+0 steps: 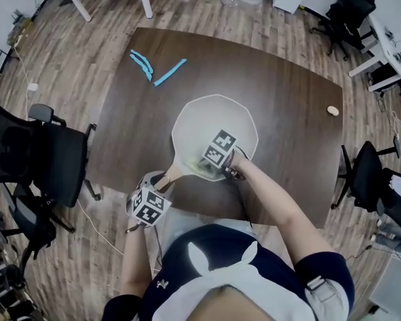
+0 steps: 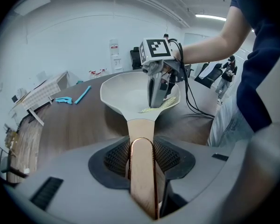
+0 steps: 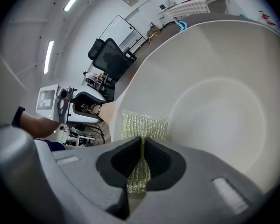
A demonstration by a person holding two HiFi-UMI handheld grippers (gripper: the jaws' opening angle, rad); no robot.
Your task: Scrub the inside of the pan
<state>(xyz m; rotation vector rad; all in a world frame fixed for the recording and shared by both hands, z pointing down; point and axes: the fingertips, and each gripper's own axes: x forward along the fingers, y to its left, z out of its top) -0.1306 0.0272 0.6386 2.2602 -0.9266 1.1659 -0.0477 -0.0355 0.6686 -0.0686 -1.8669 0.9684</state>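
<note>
Left tool (image 2: 141, 158) clamped on the copper-coloured handle (image 2: 143, 181) of the off-white pan (image 1: 217, 120), sitting on the dark brown worktop (image 1: 291, 112). Right tool (image 3: 142, 154) pinches a yellow-green mesh scrubbing pad (image 3: 144, 125), pressed inside the pan near the handle side.

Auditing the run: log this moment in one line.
left tongs: on handle | right tongs: on scrubber | scrubber: in pan, near handle

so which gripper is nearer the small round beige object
Right. The right gripper is in the white pan; the left gripper, on its copper handle, is farther from the beige object.
</note>
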